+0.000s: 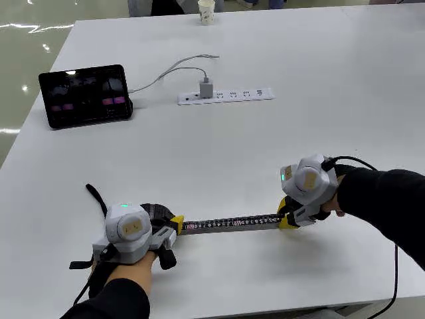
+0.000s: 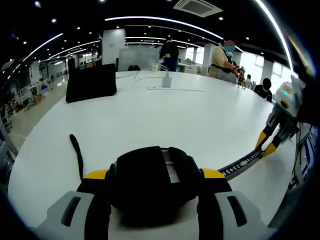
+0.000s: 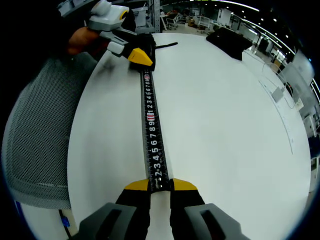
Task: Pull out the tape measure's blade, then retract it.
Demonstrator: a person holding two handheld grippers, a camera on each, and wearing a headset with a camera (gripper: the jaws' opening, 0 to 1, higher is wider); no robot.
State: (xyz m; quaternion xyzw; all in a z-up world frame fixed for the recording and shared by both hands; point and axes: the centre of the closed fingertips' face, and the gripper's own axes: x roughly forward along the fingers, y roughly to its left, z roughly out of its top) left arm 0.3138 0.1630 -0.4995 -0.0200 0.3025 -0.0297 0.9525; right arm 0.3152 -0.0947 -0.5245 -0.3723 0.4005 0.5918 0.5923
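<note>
Left tongs (image 2: pixel 155 176): closed on the tape measure (image 2: pixel 150 189), with its black case clamped between the yellow tips. The case rests on the desk (image 2: pixel 165 115) at your near left.

Right tongs (image 3: pixel 160 186): tips nearly together, pinching the free end of the blade (image 3: pixel 151 120).

The blade is drawn out, black with white numerals, and lies flat and straight on the desk between the two tongs. A black wrist strap (image 1: pixel 97 197) trails from the case across the desk.

Your left hand (image 1: pixel 129 267) comes up from the lower edge of the head view in a dark sleeve. Your right hand (image 1: pixel 332 203) reaches in from the right, also dark-sleeved, and points back toward the case.

Readable in the right gripper view: 2 to 9, a red-marked 10, then 1 to 8 toward the case.

Far side of the desk: a dark tablet (image 1: pixel 85 95), a white power strip (image 1: pixel 229 95) with a charger (image 1: pixel 206 88) plugged in, and a paper cup (image 1: pixel 206 11).
</note>
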